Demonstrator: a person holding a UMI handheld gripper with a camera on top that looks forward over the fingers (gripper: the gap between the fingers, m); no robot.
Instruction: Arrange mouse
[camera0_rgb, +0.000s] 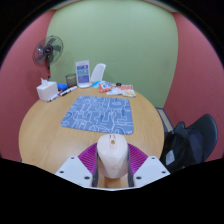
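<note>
Mouse (111, 158) was the object in hand: a pale, beige computer mouse sat between the tongs (111, 166), whose magenta pads (90, 158) pressed on both its flanks, so the tongs were narrowed onto it and carrying it. Its long axis ran along the fingers, pointing forward over the round wooden tabletop (45, 125).

Directly ahead of the mouse, nearer the middle of the tabletop, lay a blue patterned mouse mat (100, 113), its near edge a little beyond the fingertips. That was probably the target, so the coming move looked like a straight push forward and down.

At the far rim stood a small desk fan (48, 53) on the left, a white box (47, 90) below it, and some upright blue-and-white packaging (84, 73). A dark office chair (195, 140) sat off to the right.

The mouse's underside and rear were hidden by the tongs, and the smaller clutter at the far rim was too small to name.
</note>
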